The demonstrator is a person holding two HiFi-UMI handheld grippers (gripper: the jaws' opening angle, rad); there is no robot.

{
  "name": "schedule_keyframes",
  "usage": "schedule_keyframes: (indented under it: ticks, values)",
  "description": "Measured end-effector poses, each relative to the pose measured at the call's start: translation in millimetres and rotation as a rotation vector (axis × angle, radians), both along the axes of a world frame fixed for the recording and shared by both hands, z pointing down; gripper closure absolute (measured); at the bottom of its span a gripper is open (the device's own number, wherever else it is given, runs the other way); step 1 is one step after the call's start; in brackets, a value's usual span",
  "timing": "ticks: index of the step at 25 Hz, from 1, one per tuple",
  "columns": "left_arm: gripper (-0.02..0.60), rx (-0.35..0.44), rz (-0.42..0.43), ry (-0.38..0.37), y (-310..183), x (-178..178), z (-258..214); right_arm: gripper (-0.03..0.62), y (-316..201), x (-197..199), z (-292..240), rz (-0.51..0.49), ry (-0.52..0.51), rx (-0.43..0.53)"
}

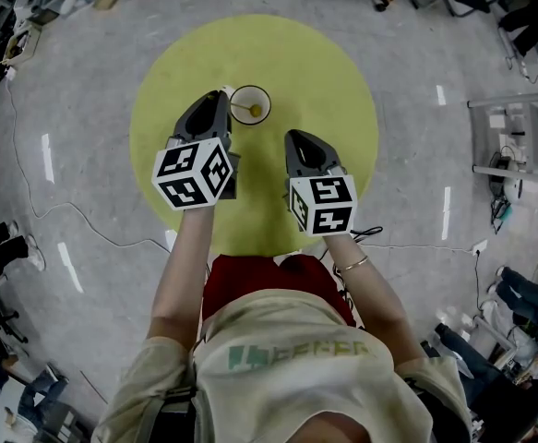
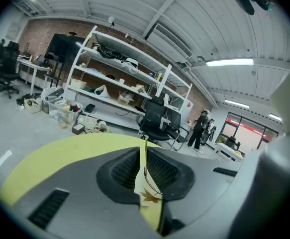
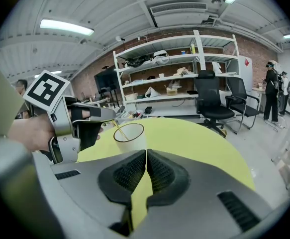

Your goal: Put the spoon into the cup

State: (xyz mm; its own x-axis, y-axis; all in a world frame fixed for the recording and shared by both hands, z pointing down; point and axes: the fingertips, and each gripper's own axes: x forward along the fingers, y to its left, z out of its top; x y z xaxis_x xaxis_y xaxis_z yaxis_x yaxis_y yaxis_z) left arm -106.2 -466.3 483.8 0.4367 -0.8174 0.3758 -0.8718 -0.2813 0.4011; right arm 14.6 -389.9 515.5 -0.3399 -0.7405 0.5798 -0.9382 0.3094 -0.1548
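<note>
A white cup (image 1: 250,105) with a dark rim stands on the round yellow table (image 1: 324,72), toward its far side. A thin gold spoon (image 1: 247,110) slants into the cup, its bowl inside. My left gripper (image 1: 224,95) sits at the cup's left rim, shut on the spoon's handle (image 2: 145,151); below its jaws the cup (image 2: 147,193) shows a gold leaf print. From the right gripper view, the left gripper (image 3: 102,114) holds the spoon (image 3: 120,131) angled down into the cup (image 3: 130,136). My right gripper (image 1: 298,137) hovers to the cup's near right, shut and empty (image 3: 146,156).
Grey floor surrounds the table, with a cable (image 1: 65,210) at left and a white cart (image 1: 518,141) at right. Office chairs (image 3: 212,101) and open shelves (image 3: 169,78) stand beyond the table's far edge. A person (image 2: 201,128) stands far off.
</note>
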Motion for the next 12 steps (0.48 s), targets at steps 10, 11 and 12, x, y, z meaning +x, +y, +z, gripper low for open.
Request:
schedule_keyframes:
  ticks: [10,11,12]
  values:
    - [0.498,-0.001,-0.008,0.014,7.2,-5.7,-3.3,0.557,4.5,-2.6,-1.9,-0.006,-0.001,0.002]
    - [0.495,0.000,-0.009,0.014,8.4,-6.7,-3.9,0.557,5.1,-3.1,-2.3,-0.006,-0.002,0.003]
    - [0.495,0.001,-0.011,0.015,9.8,-7.9,-4.6,0.557,5.8,-3.7,-2.9,-0.007,-0.002,0.004]
